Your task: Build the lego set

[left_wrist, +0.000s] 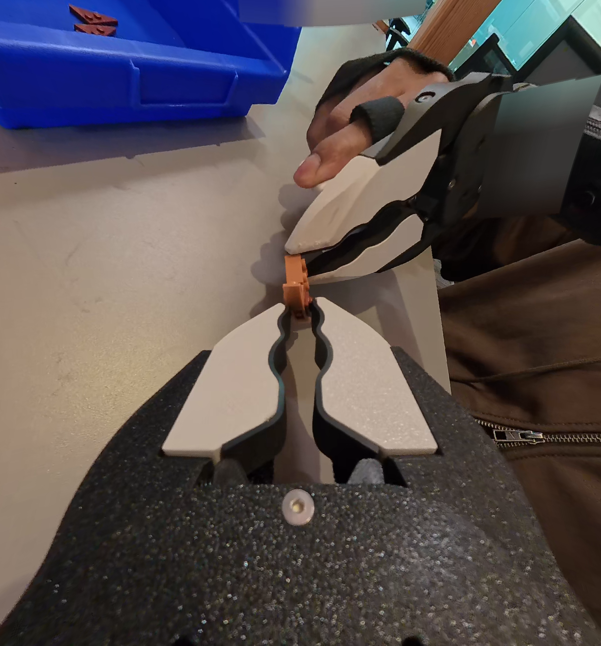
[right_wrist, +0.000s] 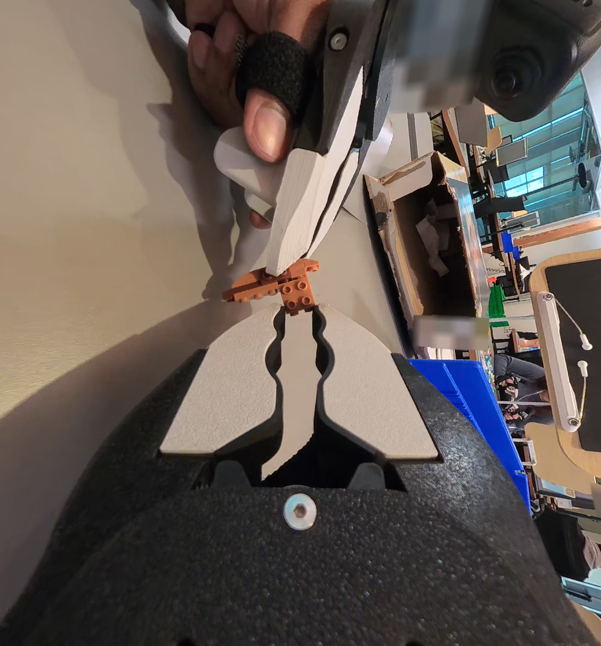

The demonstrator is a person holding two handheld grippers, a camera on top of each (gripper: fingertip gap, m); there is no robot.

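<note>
A small orange-brown brick assembly (right_wrist: pixel 257 285) hangs above the table between both grippers. My left gripper (left_wrist: pixel 299 307) is shut on its flat wing-shaped part (left_wrist: pixel 297 311), and it also shows from above in the right wrist view (right_wrist: pixel 285 267). My right gripper (right_wrist: pixel 298 309) is shut on a square four-stud orange plate (right_wrist: pixel 296 295) that meets the wing part. In the left wrist view the right gripper (left_wrist: pixel 301 264) comes in from the upper right and pinches that plate (left_wrist: pixel 293 271) edge-on. A hand (left_wrist: pixel 330 153) works each gripper.
A blue bin (left_wrist: pixel 117 80) at the far left holds two dark red wedge plates (left_wrist: pixel 94 19); it also shows in the right wrist view (right_wrist: pixel 467 402). The beige table (left_wrist: pixel 117 279) lies below. A torn cardboard box (right_wrist: pixel 432 227) stands beyond. A brown jacket (left_wrist: pixel 537 384) is on the right. The tips of both grippers are at nearly the same place.
</note>
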